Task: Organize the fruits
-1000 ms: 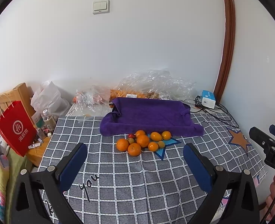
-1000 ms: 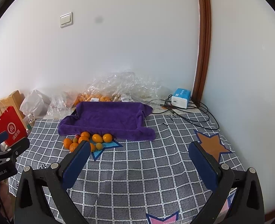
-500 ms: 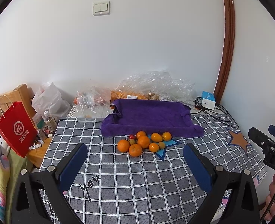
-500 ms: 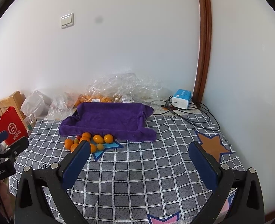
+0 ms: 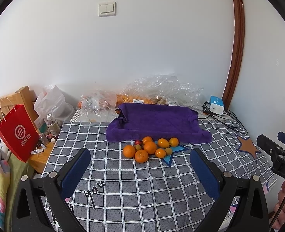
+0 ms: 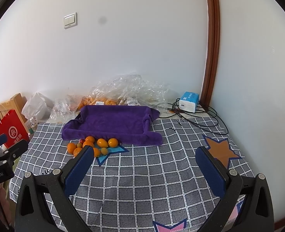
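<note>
Since the earlier frames, only slight drift: fruit pile and purple tray sitting a touch lower and nearer in both views, suggesting a slow approach rather than any handling. Left gripper (image 5: pixel 139 171), black-framed with blue padded fingers, spread wide and holding nothing, filling the lower part of the left wrist view. Right gripper (image 6: pixel 144 171), same build, likewise spread wide and empty, low in the right wrist view. Cluster of small orange citrus fruits (image 5: pixel 150 149) with one tiny red fruit and a couple of greenish ones, lying loose on the grey checked tablecloth (image 5: pixel 138 199) at centre frame, just in front of the near edge of the purple towel-lined tray (image 5: pixel 158 123), partly over a blue star printed on the cloth. Tray interior bare, no fruit inside. Crumpled clear plastic bags (image 5: pixel 161 90) with more orange fruit behind the tray, against the white wall. Red paper shopping bag (image 5: pixel 16 133) at left edge; small blue and white box (image 5: pixel 216 105) with black cables at right. Judged from this: sorting not yet begun, every loose fruit untouched, both grippers well short of the pile and ready for a first pick.
</note>
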`<state>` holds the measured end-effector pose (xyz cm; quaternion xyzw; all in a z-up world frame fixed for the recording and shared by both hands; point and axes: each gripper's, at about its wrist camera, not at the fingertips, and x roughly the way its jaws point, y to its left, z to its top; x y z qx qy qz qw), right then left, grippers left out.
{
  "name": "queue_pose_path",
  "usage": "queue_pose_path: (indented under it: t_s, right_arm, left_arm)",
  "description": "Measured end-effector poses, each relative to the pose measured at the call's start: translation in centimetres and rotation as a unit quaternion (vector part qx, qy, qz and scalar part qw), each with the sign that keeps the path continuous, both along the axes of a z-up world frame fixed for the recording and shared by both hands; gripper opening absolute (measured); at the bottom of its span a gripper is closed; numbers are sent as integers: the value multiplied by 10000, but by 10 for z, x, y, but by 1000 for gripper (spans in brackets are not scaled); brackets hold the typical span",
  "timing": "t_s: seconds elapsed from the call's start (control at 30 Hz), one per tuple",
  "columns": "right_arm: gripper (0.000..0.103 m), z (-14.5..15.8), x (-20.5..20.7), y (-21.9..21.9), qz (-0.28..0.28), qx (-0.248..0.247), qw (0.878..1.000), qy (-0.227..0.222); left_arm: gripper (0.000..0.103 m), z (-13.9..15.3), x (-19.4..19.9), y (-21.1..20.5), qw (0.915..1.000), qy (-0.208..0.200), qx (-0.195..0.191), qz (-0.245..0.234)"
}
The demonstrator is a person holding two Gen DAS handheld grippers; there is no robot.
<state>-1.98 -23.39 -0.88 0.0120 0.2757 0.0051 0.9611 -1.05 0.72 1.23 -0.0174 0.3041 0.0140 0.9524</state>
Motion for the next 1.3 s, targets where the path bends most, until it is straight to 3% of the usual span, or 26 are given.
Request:
queue_pose_path:
  t_s: [1.3]
  right_arm:
    - [103,1,-3,5,77,-45,9999,-77]
  left_arm:
    - [103,4,-2,4,10000,-73,-36,-1]
